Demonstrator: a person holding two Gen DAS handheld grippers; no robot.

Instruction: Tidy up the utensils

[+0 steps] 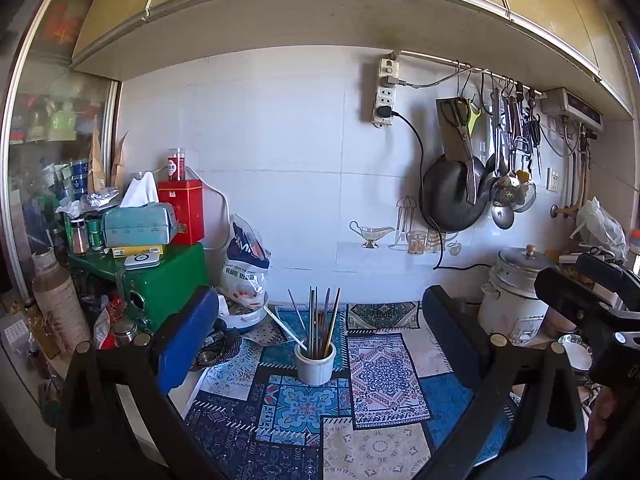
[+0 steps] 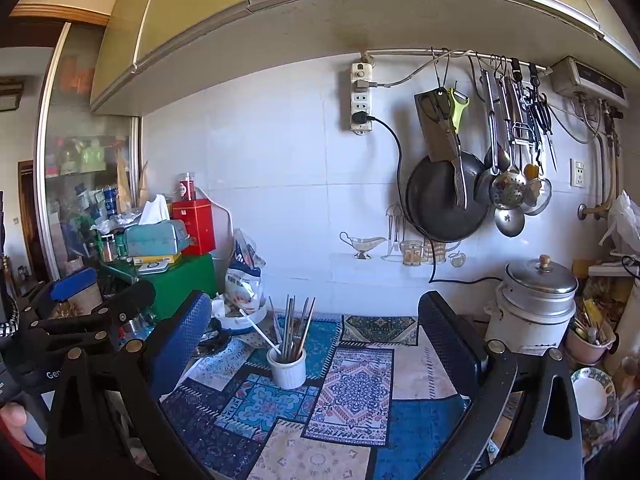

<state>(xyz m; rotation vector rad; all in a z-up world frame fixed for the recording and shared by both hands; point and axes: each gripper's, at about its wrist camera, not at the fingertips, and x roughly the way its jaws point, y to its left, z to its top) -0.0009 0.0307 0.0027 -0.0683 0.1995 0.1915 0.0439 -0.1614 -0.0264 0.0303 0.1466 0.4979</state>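
Now the left gripper and the right gripper both hang with fingers spread apart, holding nothing. Between them, a white cup of chopsticks stands upright on the patterned mat

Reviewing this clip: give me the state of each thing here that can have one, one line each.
left gripper: open, empty, above the mat.
right gripper: open, empty.
white cup: upright on the patterned mat, holding chopsticks and a white straw.
rice cooker: lid on.
power strip: two plugs in.
black wok: hanging on the wall.
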